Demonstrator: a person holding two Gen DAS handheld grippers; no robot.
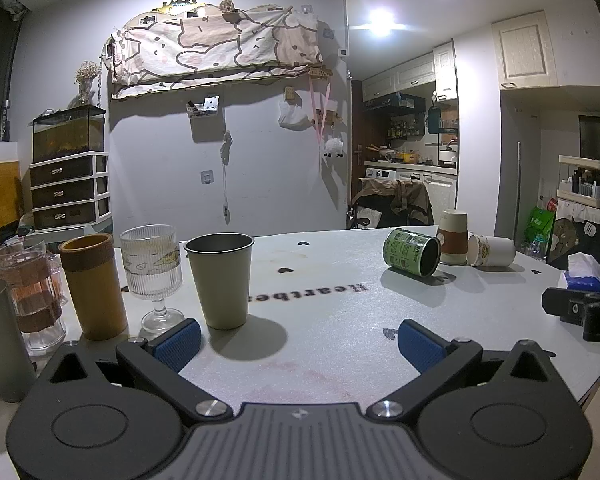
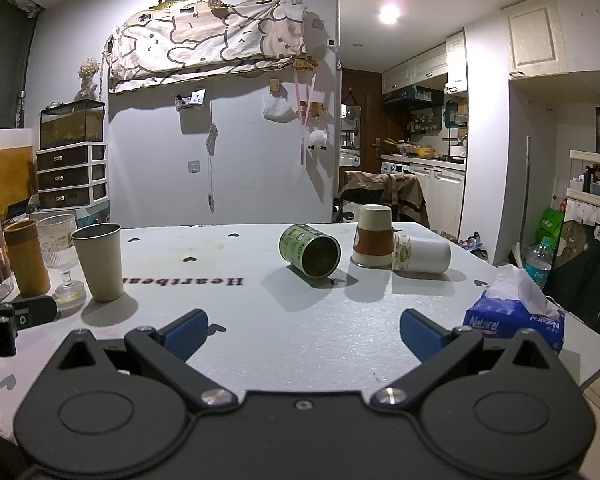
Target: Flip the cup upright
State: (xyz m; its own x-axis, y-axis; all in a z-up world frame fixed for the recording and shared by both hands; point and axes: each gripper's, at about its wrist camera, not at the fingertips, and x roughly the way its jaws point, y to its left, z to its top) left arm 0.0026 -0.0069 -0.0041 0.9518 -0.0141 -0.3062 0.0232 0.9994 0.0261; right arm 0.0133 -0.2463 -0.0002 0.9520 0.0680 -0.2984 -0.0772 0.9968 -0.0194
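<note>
A green cup (image 2: 310, 252) lies on its side mid-table, its mouth toward me; it also shows in the left wrist view (image 1: 412, 252). Behind it a paper cup with a brown sleeve (image 2: 374, 236) stands upside down (image 1: 453, 237), and a white patterned cup (image 2: 420, 255) lies on its side (image 1: 492, 251). My right gripper (image 2: 304, 332) is open and empty, well short of the green cup. My left gripper (image 1: 298, 342) is open and empty, just right of an upright beige metal cup (image 1: 222, 280).
Upright at the left stand a ribbed stemmed glass (image 1: 152, 272), a bamboo cup (image 1: 92, 284), a glass jar (image 1: 32, 292) and a grey tumbler (image 1: 0, 340). A blue tissue pack (image 2: 512, 312) lies near the table's right edge (image 2: 596, 344).
</note>
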